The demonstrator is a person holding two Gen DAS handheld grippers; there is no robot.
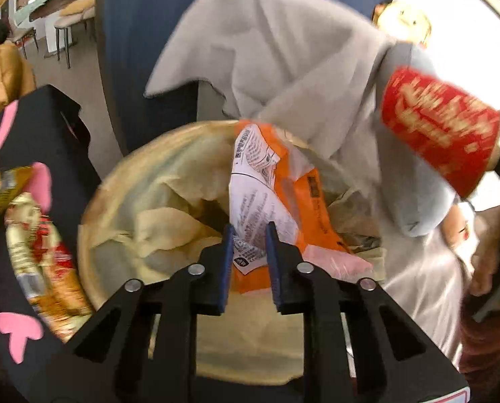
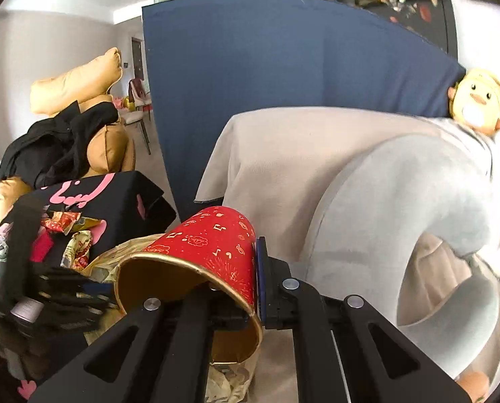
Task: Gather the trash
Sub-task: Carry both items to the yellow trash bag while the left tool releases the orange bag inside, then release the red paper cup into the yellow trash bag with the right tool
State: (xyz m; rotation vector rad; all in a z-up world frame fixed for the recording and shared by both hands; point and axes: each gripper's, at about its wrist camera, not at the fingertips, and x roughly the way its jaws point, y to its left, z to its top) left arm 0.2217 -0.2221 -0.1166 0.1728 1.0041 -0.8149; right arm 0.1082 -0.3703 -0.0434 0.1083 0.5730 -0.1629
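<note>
A round bin lined with a yellowish bag (image 1: 122,201) is below my left gripper (image 1: 250,231). An orange and white wrapper (image 1: 266,188) lies in the bin between and beyond the left fingers, which stand apart with a gap; the wrapper looks loose. My right gripper (image 2: 250,268) is shut on the rim of a red paper cup with gold lining (image 2: 213,245), tilted on its side over the bin's edge (image 2: 105,262). The red cup (image 1: 441,127) also shows in the left wrist view, at the right above the bin.
Red and gold snack wrappers (image 1: 41,252) lie on a black cloth with pink hearts (image 1: 48,124) left of the bin; they show in the right wrist view (image 2: 72,235) too. A grey blanket (image 1: 277,50) and grey pillow (image 2: 401,194) lie behind and right. A yellow duck toy (image 2: 478,100) sits far right.
</note>
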